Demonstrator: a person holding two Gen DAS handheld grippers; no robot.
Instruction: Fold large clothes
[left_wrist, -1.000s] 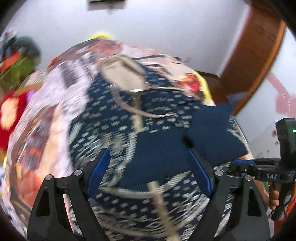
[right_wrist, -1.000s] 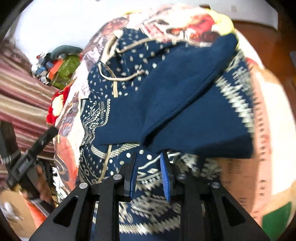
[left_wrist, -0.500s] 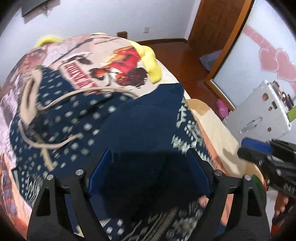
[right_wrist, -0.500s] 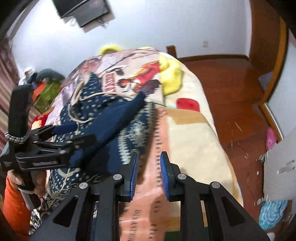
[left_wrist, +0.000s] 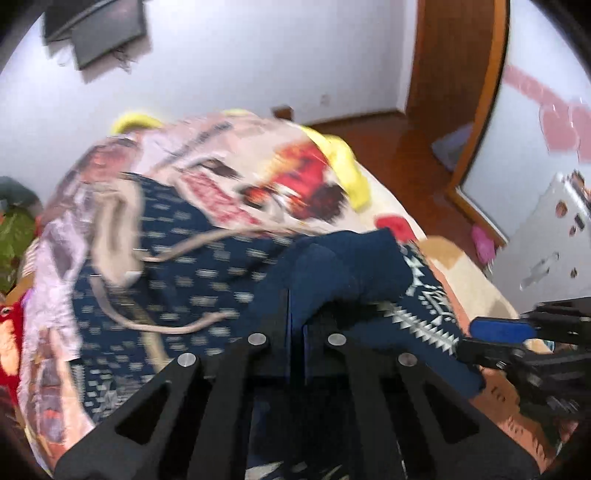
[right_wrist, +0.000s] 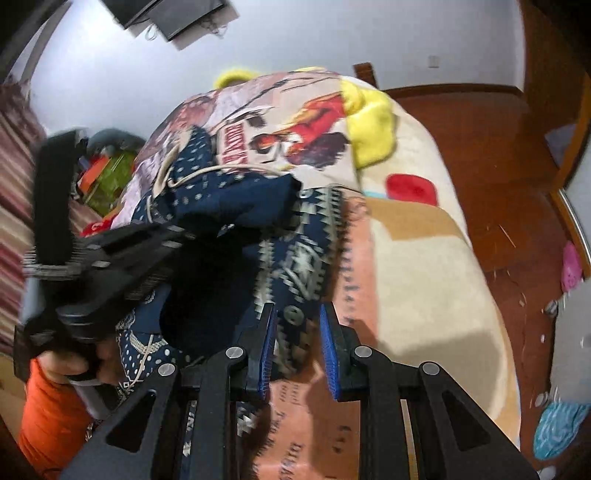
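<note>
Left hand-held gripper (left_wrist: 295, 325) pinched tight on navy garment (left_wrist: 343, 266), fabric bunched just ahead across the bed (left_wrist: 458, 258).

left gripper (left_wrist: 295, 314): angled downward, jaws clamped together on dark blue cloth
right gripper (right_wrist: 297, 343): angled downward, jaws slightly apart, nothing pinched
left hand (right_wrist: 79, 363): wrapped round its gripper's handle

Our left gripper (left_wrist: 295, 314) had its black jaws closed on a fold of the navy blue patterned garment with beige drawstrings (left_wrist: 207, 273), which lay spread across the cartoon-printed bed blanket (left_wrist: 258, 177). At the right edge we saw the other gripper's blue-padded fingertips (left_wrist: 498, 329) just beside the garment's white-patterned hem, over the blanket
</note>
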